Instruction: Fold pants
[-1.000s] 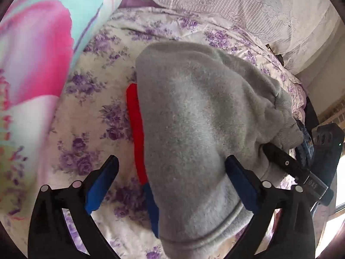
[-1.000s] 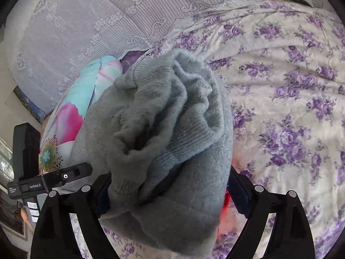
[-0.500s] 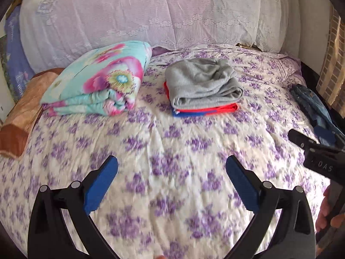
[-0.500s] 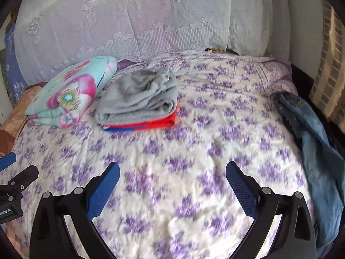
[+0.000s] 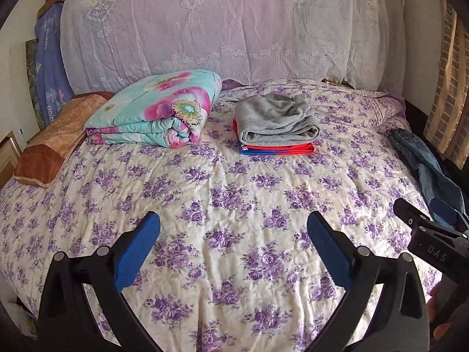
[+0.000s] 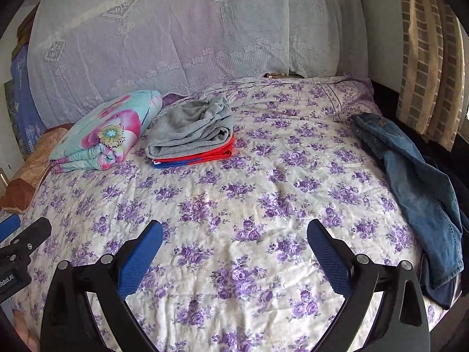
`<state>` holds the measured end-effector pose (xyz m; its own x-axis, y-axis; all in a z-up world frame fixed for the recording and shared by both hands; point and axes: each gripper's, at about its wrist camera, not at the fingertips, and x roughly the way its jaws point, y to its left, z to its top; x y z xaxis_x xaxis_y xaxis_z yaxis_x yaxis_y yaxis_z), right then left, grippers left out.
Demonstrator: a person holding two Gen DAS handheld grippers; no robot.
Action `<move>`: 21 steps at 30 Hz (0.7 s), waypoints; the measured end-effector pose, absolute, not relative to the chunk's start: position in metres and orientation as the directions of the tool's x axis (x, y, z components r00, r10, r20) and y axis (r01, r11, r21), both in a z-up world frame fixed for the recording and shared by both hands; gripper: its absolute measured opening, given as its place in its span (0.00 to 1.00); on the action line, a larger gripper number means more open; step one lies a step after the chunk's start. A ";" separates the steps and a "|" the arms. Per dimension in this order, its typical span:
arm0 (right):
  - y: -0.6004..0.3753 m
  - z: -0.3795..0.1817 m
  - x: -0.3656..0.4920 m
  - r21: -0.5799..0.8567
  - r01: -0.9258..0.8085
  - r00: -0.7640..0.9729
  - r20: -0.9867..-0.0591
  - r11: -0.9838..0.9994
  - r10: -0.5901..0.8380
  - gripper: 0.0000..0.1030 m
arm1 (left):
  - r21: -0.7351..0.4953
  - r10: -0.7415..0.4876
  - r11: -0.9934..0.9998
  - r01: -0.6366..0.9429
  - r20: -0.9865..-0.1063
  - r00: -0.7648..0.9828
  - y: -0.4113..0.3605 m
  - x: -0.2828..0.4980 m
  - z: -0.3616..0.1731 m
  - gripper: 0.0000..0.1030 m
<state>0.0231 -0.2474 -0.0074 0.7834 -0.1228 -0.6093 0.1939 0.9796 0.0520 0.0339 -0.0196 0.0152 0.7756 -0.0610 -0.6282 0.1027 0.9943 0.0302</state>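
Note:
Folded grey pants (image 5: 275, 121) (image 6: 190, 130) lie on top of a folded red and blue garment (image 5: 277, 148) (image 6: 193, 157) at the far middle of the bed. Unfolded blue jeans (image 6: 416, 173) (image 5: 425, 167) lie crumpled along the bed's right edge. My left gripper (image 5: 233, 246) is open and empty, low over the near part of the bed. My right gripper (image 6: 234, 248) is open and empty too, near the front, left of the jeans. Each gripper shows at the edge of the other's view.
A folded floral quilt (image 5: 158, 110) (image 6: 108, 132) lies left of the stack. A brown pillow (image 5: 52, 138) sits at the far left. A lace-covered headboard (image 5: 234, 29) stands behind. The purple-flowered bedspread (image 5: 234, 193) covers the bed. A curtain (image 6: 431, 58) hangs at right.
Both grippers let go of the grey pants on the stack and pulled far back toward the near side of the bed. The jeans came into view.

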 end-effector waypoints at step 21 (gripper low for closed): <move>-0.220 -0.002 0.019 -0.018 0.150 0.791 -0.598 0.988 -0.131 0.96 | 0.035 -0.079 0.991 0.126 -0.611 0.788 -0.019 0.031 0.021 0.95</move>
